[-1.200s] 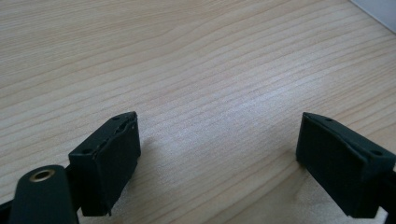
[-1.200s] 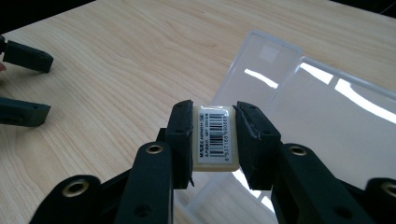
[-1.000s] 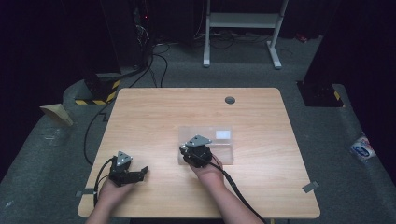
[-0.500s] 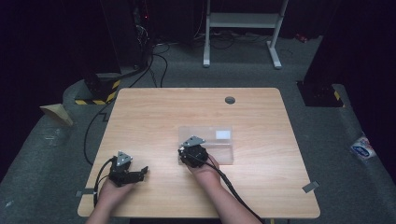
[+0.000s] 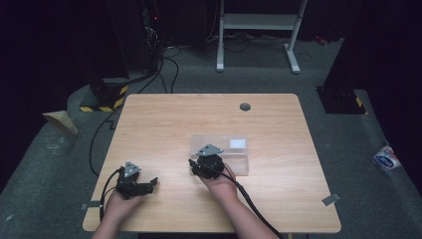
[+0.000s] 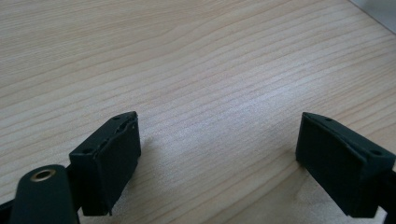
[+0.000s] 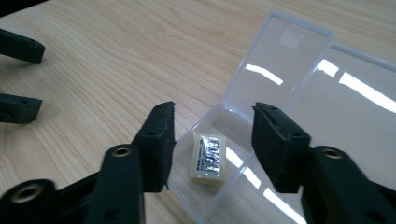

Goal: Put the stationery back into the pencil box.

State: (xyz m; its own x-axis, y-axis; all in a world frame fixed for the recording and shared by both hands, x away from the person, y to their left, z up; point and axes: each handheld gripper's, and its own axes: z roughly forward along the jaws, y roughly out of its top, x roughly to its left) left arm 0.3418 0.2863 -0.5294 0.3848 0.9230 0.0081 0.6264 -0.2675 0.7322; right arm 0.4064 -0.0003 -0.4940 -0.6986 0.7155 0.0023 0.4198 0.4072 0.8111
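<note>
High view: we see a pale wood-grain table point(image 5: 164, 124) on grey carpet in a dark room, with our right gripper point(image 5: 205, 164) at the near end of a clear plastic hinged box point(image 5: 234, 155) and partly covering it. Right gripper view: a small cream wrapped eraser point(image 7: 208, 159) lies loose in the box, its long axis running away from us, blurred print unreadable, while our jaws have just been opening around it without touching. Our left gripper point(image 6: 219, 154) is spread wide over bare wood.

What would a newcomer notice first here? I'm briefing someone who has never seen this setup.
Likely the clear plastic box lying open right of the wooden table's middle, with a small wrapped eraser inside. The right gripper sits over it, its jaws just opened and apart from the eraser. The left gripper rests open near the table's front left.
</note>
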